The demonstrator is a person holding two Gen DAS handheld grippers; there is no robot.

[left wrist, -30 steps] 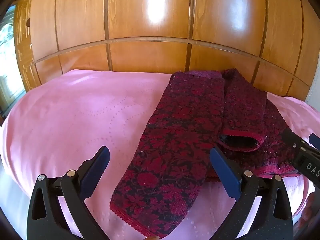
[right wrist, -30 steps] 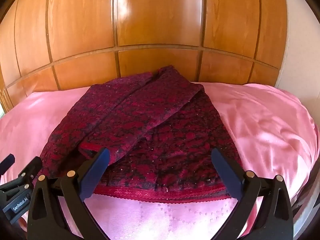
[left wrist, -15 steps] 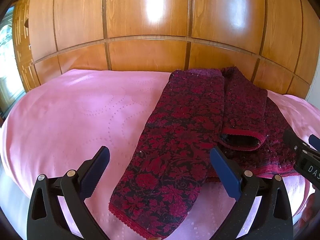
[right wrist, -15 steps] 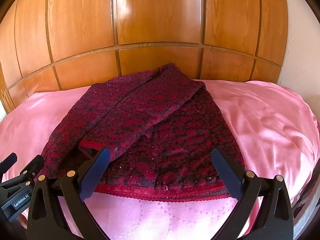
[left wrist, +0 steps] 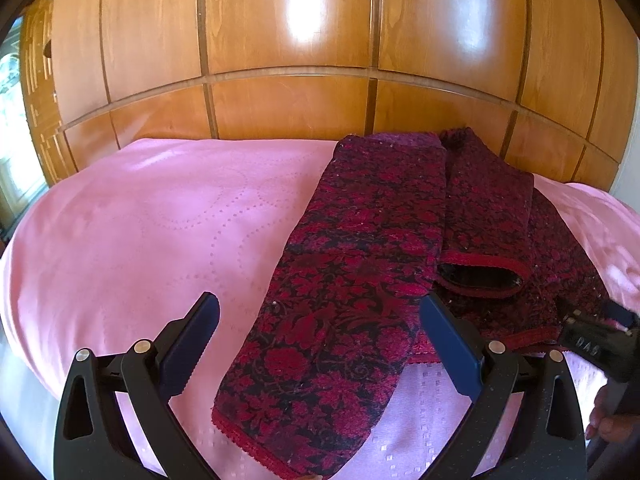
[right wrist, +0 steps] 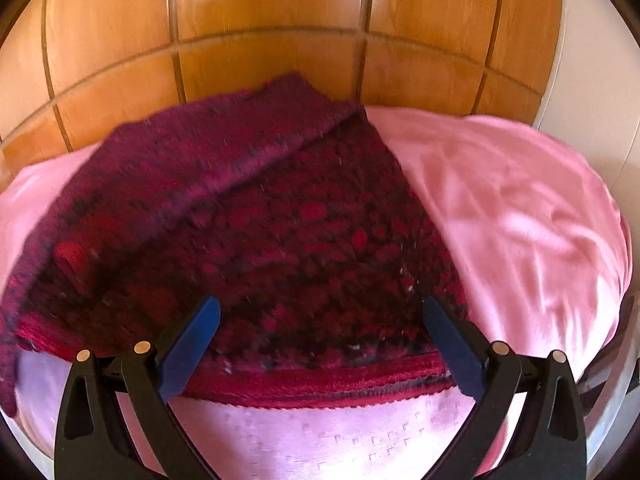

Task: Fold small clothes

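While the left gripper (left wrist: 320,344) hovered with its blue-padded jaws spread wide and nothing between them, the dark red floral garment (left wrist: 360,280) lay on the pink bedspread (left wrist: 140,232) directly ahead of it. One long folded panel of the garment ran from between the jaws away toward the wooden panelled wall (left wrist: 288,40), its near hem just ahead of and below the fingertips. Beyond the right-hand jaw a sleeve (left wrist: 488,220) lay folded over the body of the garment, its red-trimmed cuff opening turned toward the camera. Farther to the right of that jaw, the tip of the right gripper (left wrist: 596,340) reached over the garment's red hem; white lettering on its black body read roughly "DAS", the rest cut off or too blurred to make out.

From the right wrist view, which was smeared by motion, the right gripper (right wrist: 320,344) also stood wide open, gripping nothing. The garment (right wrist: 260,220) filled the space ahead of it and off to its left, with the red-trimmed bottom hem (right wrist: 320,388) lying across the gap just below the two fingertips. To the right of that gripper the bedspread (right wrist: 500,208) lay rumpled, and the wooden wall (right wrist: 272,12) rose behind.
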